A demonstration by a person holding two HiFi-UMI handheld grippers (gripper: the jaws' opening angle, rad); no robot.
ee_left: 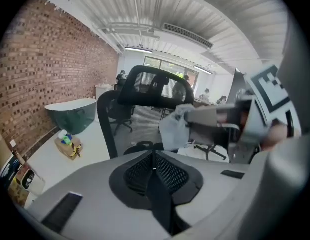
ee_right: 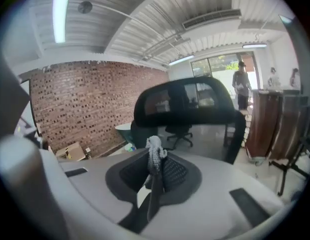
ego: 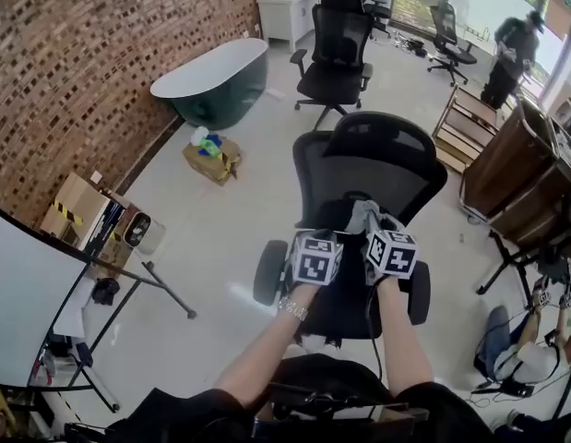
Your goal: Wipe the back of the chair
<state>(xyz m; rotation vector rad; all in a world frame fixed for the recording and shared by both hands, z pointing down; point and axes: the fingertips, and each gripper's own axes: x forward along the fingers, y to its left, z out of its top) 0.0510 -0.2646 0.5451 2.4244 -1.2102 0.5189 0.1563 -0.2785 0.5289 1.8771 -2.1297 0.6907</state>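
A black mesh office chair stands in front of me, its back (ego: 368, 169) turned to me. Both grippers hover side by side just behind the lower part of that back. My right gripper (ego: 377, 231) is shut on a grey cloth (ego: 363, 214); in the right gripper view the cloth (ee_right: 155, 151) bunches up between the closed jaws, with the chair's headrest (ee_right: 185, 104) beyond. My left gripper (ee_left: 155, 160) is shut with nothing in it. From the left gripper view the cloth (ee_left: 172, 128) hangs at the right gripper's tip, close to the chair back (ee_left: 139, 116).
A second black chair (ego: 336, 49) and a teal bathtub (ego: 216, 81) stand farther off by the brick wall. A cardboard box (ego: 213, 160) lies on the floor to the left. Wooden cabinets (ego: 506, 160) stand at right, a whiteboard stand (ego: 27, 303) at left. A person (ego: 511, 53) stands far back.
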